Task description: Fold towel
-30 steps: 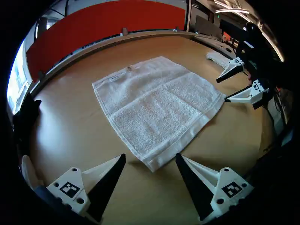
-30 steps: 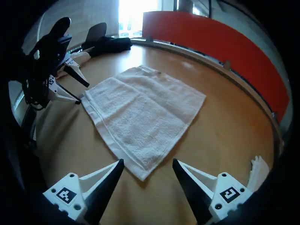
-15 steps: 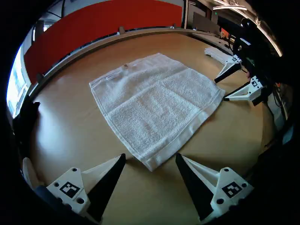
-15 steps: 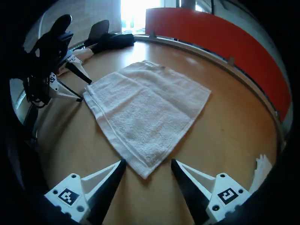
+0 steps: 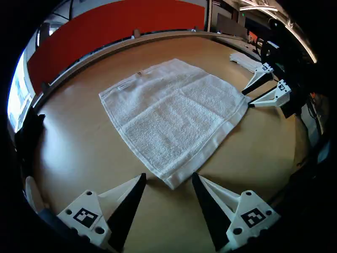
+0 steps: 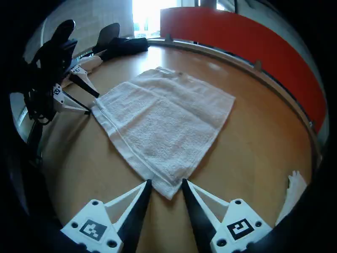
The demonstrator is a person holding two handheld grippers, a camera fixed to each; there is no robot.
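Towel (image 5: 177, 118): white, flat on wooden table (image 5: 76, 139), two near corners facing claws. Left gripper (image 5: 168, 174): parted wide, straddling one corner. Right gripper (image 6: 166, 181): narrow gap around the other, not pinching. Advice: close deep on hems, lift level.

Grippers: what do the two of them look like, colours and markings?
The left gripper and right gripper match: two pointed, wedge-shaped white fingers with black inner faces, each carrying a square black-and-white marker and small holes.

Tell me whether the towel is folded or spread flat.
Towel lies flat on the table, apparently folded once: a layer edge crosses it.
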